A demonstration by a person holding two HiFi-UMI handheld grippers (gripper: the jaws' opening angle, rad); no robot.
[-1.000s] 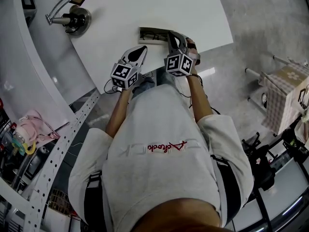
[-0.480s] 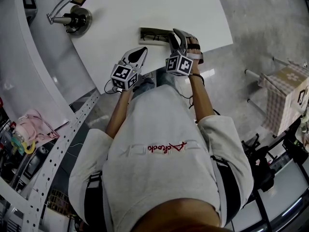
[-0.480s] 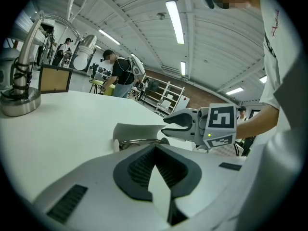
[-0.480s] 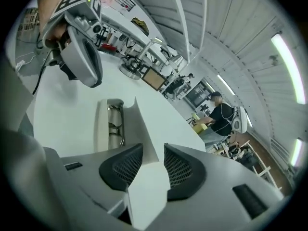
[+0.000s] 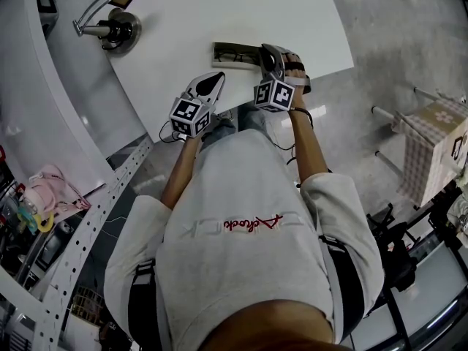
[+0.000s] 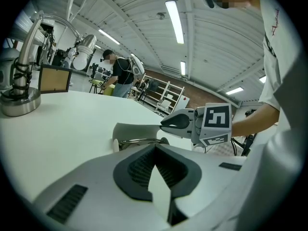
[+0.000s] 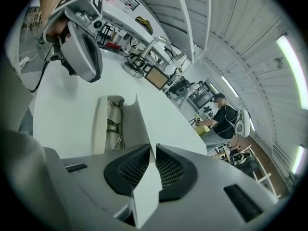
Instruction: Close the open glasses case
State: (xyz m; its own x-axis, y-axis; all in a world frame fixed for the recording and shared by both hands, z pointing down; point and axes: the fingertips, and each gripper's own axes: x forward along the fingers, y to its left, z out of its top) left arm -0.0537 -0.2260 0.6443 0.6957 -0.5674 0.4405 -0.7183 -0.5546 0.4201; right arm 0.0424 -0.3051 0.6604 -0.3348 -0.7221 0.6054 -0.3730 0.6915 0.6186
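On the table (image 5: 219, 13) before me, the open glasses case (image 5: 234, 53) lay near the front edge, spectacles (image 7: 113, 124) inside; a metal stand (image 5: 117, 29) stood behind, far left.

Metal stand (image 5: 117, 29) on white table (image 5: 219, 6), checked cloth (image 5: 431, 141)

A white table (image 5: 219, 13) stands on glossy grey floor (image 5: 409, 42) under ceiling strip lights (image 6: 174, 20).

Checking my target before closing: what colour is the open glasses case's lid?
The thin lid is pale grey; right gripper view shows it best.
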